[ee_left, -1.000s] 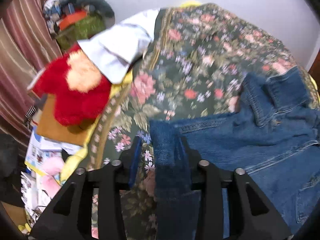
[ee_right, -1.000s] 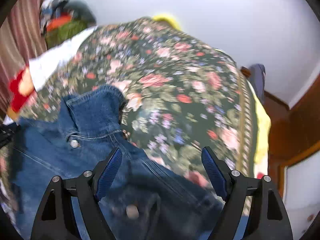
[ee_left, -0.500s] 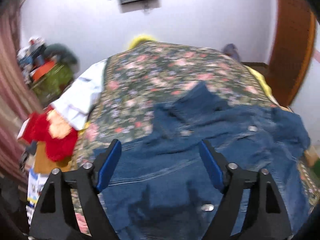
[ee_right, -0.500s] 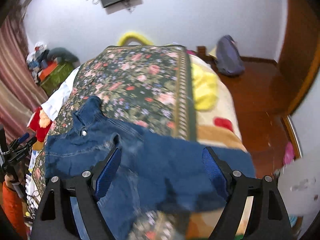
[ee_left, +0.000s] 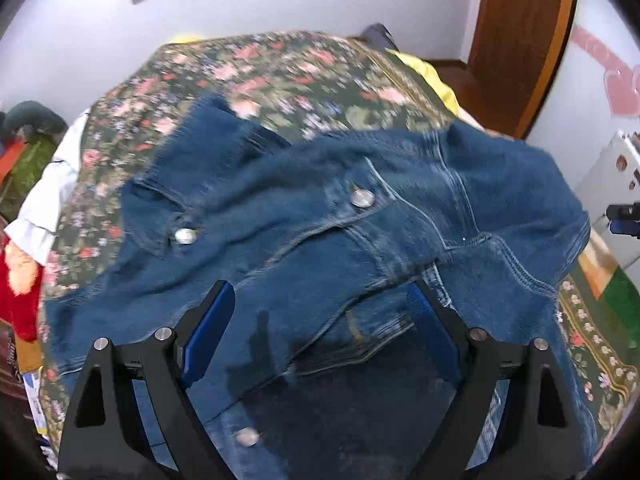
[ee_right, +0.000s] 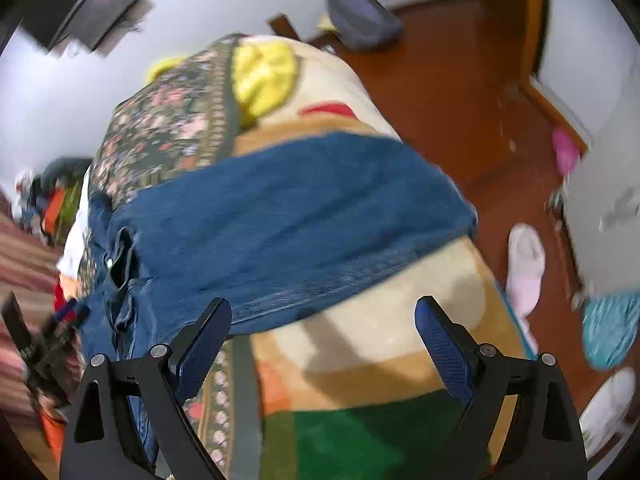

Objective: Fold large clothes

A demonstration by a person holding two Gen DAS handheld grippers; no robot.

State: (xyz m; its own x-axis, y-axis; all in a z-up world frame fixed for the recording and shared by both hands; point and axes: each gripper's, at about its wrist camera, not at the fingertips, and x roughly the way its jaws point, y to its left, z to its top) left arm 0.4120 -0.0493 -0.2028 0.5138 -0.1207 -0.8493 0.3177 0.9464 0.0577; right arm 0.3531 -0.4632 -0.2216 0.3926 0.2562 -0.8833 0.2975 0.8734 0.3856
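Repositioning between folds: denim jacket lies rumpled on the flowered bedspread, one sleeve trailing across the bed's edge. Left gripper and right gripper have just been opening, jaws apart, nothing gripped. Next probably needs the right gripper to pinch that sleeve and bring it in over the body.

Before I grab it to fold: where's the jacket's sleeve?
Right wrist view: the sleeve lies across the bed's right edge, just ahead of the open right gripper.
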